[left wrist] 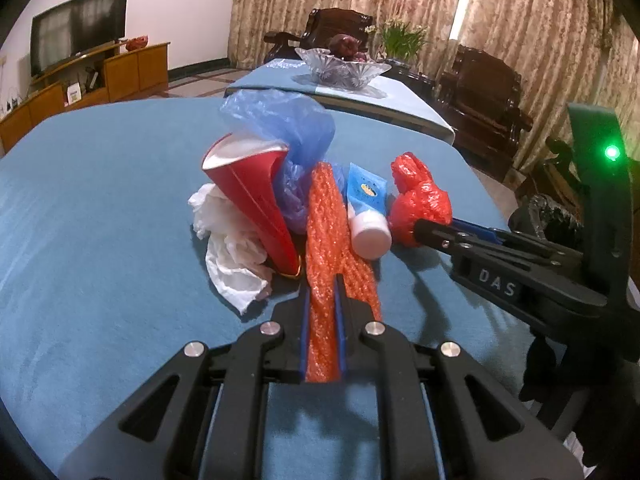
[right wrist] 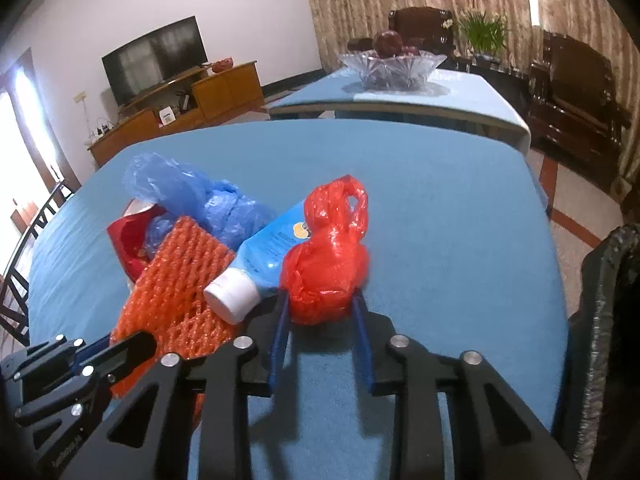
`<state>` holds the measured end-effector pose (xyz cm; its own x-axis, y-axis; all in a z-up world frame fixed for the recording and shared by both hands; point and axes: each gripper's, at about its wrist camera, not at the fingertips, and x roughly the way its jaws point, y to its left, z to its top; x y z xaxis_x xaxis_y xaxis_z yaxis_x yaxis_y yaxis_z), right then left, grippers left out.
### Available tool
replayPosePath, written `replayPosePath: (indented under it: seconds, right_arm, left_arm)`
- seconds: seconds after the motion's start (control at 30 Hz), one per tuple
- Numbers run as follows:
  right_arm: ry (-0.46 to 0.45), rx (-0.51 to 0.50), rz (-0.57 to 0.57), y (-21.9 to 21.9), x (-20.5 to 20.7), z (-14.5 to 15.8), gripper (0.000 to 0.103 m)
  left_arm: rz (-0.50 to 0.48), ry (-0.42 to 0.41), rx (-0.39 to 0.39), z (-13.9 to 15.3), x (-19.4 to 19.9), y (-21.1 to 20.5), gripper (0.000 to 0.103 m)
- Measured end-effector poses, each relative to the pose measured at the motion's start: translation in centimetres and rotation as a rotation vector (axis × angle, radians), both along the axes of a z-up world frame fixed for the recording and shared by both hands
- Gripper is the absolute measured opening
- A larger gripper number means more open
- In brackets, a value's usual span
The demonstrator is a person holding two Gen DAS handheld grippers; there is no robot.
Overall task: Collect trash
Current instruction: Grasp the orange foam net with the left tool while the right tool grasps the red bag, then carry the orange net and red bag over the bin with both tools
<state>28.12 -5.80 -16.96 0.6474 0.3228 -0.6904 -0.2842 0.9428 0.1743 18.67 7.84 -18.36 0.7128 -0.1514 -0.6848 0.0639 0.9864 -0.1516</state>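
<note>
Trash pile lying on blue table [left wrist: 100,208]. Left gripper [left wrist: 322,300] is pinching orange foam net [left wrist: 326,240]. Right gripper [right wrist: 320,312] is clamping red bag [right wrist: 326,268]; tube [right wrist: 264,260] lying at its 9 o'clock.

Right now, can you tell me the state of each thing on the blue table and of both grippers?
Orange foam net: clamped in left gripper.
Red plastic bag: crumpled, between the right gripper's pads.
Blue tube: lying, cap on.
Blue plastic bag: crumpled.
Red paper cup: squashed, on its side.
White tissue: crumpled.
</note>
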Motion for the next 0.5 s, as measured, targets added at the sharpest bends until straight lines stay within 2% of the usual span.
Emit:
replayPosePath:
  seconds: [0.23,0.5]
  right_arm:
    - [-0.046,0.020,-0.025,-2.1,-2.7,2.7,0.029]
    - [-0.090,0.021,-0.057,-4.2,-5.8,5.6,0.029]
  left_arm:
    - [-0.009,-0.036,0.011,2.1,-1.3,-0.4,0.010]
    - [-0.022,-0.105,0.033,6.1,-3.2,-1.4,0.010]
